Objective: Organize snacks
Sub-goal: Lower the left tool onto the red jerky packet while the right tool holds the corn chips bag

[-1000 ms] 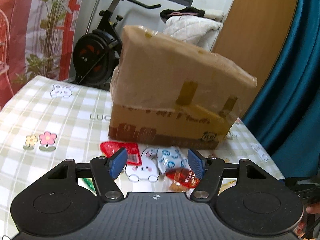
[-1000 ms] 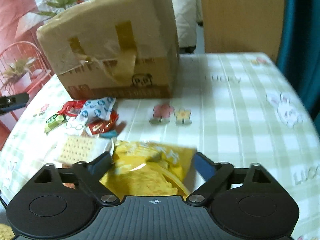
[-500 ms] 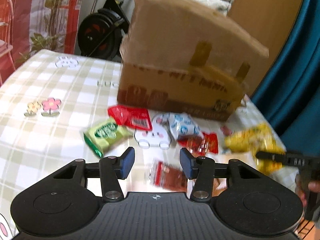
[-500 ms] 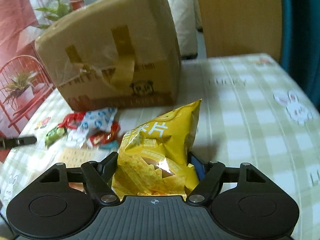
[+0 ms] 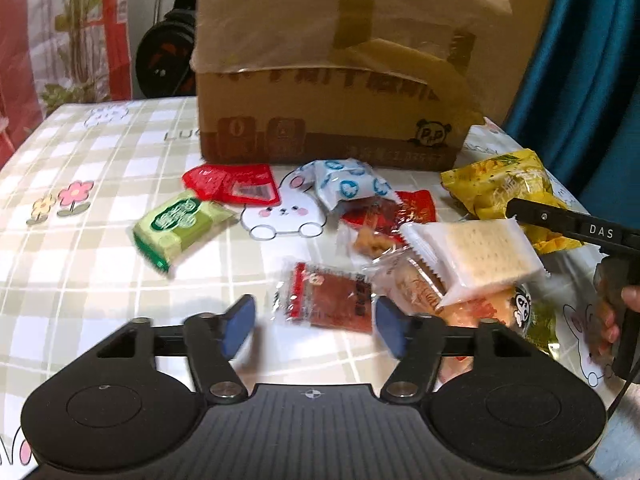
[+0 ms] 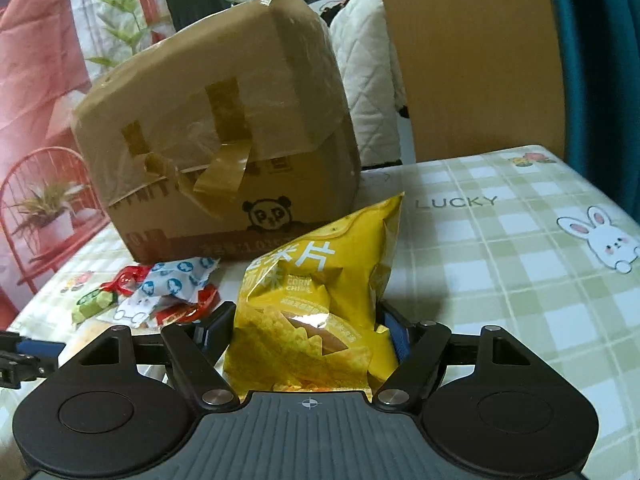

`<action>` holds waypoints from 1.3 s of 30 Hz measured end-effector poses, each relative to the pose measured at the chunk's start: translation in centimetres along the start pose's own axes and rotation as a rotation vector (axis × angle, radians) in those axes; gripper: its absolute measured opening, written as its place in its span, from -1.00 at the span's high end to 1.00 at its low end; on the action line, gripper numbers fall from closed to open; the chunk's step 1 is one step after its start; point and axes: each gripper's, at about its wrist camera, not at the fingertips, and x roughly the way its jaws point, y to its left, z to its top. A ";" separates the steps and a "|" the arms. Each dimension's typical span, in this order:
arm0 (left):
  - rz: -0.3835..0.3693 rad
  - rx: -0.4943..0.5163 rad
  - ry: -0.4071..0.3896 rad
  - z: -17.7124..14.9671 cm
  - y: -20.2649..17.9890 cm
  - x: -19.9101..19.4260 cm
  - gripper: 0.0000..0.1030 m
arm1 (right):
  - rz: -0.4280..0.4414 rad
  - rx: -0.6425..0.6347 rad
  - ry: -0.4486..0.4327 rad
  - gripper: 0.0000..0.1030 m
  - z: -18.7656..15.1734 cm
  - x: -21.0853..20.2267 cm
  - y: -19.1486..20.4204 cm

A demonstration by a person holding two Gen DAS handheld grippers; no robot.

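Observation:
Several snack packets lie in a pile on the checked tablecloth (image 5: 100,280) in front of a taped cardboard box (image 5: 332,80). My left gripper (image 5: 315,326) hovers low over the near end of the pile. Its jaws are opening, and a red-brown packet (image 5: 326,300) lies flat just ahead between the blue pads (image 5: 240,324), untouched. My right gripper (image 6: 308,332) is shut on a yellow corn chips bag (image 6: 320,272), which stands upright between its fingers. In the left wrist view that bag (image 5: 500,188) shows at the right.
A green packet (image 5: 180,224), a red one (image 5: 236,188), a white-and-blue one (image 5: 348,184) and a cracker pack (image 5: 476,256) lie in the pile. A hand (image 5: 616,320) grips the right tool. The box (image 6: 216,152) stands behind; bare cloth (image 6: 520,280) spreads to the right.
My left gripper sank toward the pile, narrowed, then widened around the red-brown packet. My right gripper closed on the yellow bag, which went from lying flat to standing upright.

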 end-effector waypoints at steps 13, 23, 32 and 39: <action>0.099 0.067 0.028 0.3 -1.4 2.6 -0.52 | 0.054 0.075 -0.019 -0.37 -1.0 -0.2 -1.1; 0.232 -0.079 0.027 1.4 3.0 2.4 -0.52 | 0.066 0.092 -0.018 -0.37 -1.2 -0.2 -1.2; 0.104 -0.284 0.052 1.7 4.3 0.6 -0.49 | 0.066 0.094 -0.017 -0.37 -1.2 -0.2 -1.1; 0.029 -0.357 0.055 1.8 3.9 2.1 -0.46 | 0.066 0.095 -0.015 -0.37 -1.2 -0.2 -1.2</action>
